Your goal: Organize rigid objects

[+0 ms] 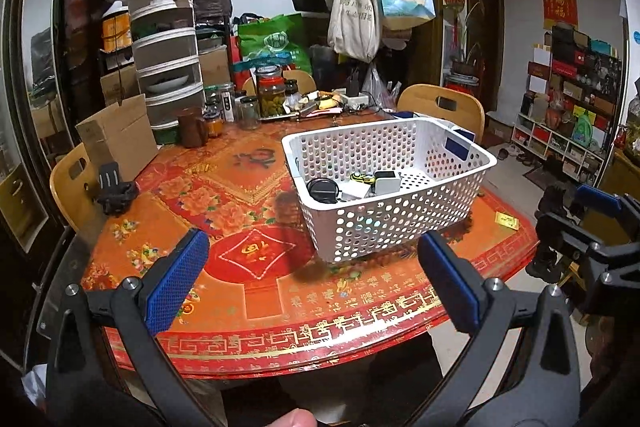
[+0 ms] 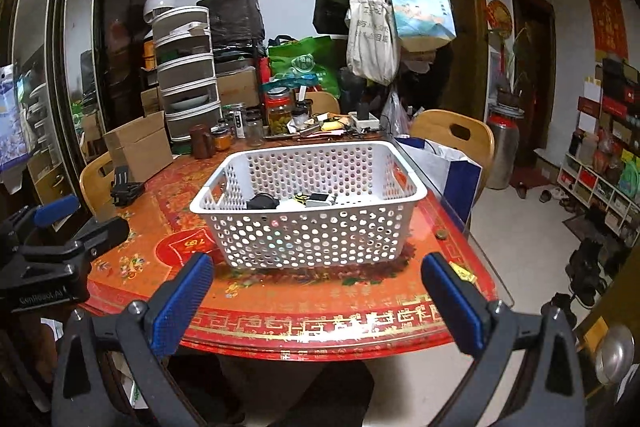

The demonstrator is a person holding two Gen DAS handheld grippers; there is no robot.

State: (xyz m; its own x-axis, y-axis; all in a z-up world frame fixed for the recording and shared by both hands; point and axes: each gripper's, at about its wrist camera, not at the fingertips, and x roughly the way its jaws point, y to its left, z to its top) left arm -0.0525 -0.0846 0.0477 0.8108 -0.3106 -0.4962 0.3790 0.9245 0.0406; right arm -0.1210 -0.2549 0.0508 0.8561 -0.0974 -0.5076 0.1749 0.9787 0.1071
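Both hand-held grippers hovering agape, empty: left (image 1: pixel 312 283), right (image 2: pixel 316 291); white perforated basket (image 2: pixel 308 227) sitting dead ahead, nearer right.

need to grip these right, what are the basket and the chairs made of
Basket: looks like white moulded plastic, smooth, walls punched with even round holes. Chairs: seemingly light bent wood with a slight sheen, a cut-out grip slot in the curved back.
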